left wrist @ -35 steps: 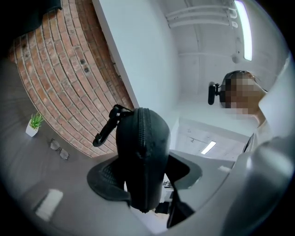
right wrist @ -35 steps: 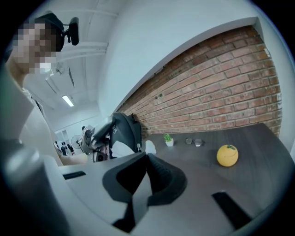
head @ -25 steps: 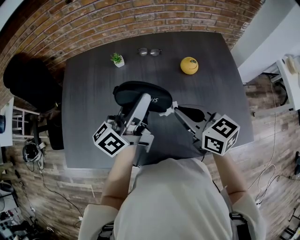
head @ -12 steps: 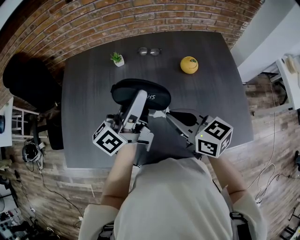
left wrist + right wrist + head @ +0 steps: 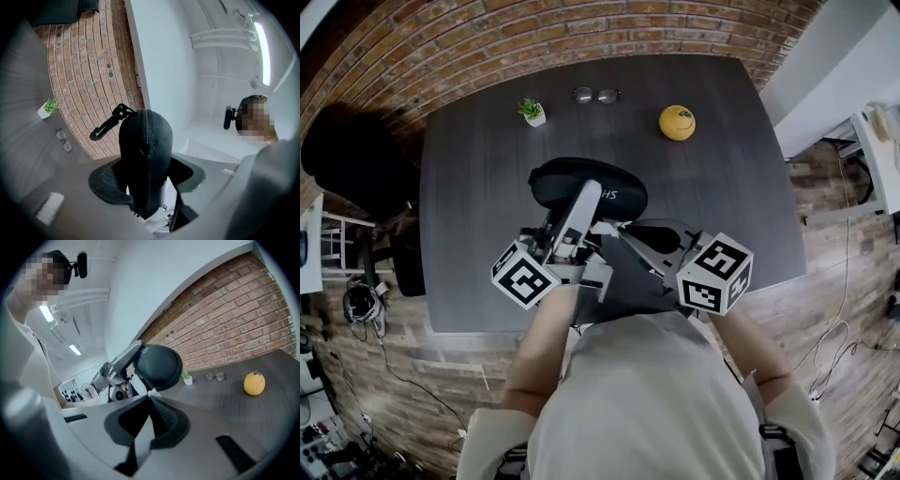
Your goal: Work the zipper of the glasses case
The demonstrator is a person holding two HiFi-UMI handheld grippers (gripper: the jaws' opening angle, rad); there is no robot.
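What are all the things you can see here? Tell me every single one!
table: one, dark grey, in front of the person
brick wall: one, reddish, behind the table
chair: one, black, left of the table
plant: one, green in a white pot, far edge of the table
eyeglasses: one pair, dark rims, far edge, right of the plant
yellow fruit: one, yellow, far right part of the table
glasses case: one, black, held up over the table's middle
zipper tab: one, white, at the case's near end
left gripper: one, grey, clamped on the glasses case
right gripper: one, grey, shut on the zipper tab
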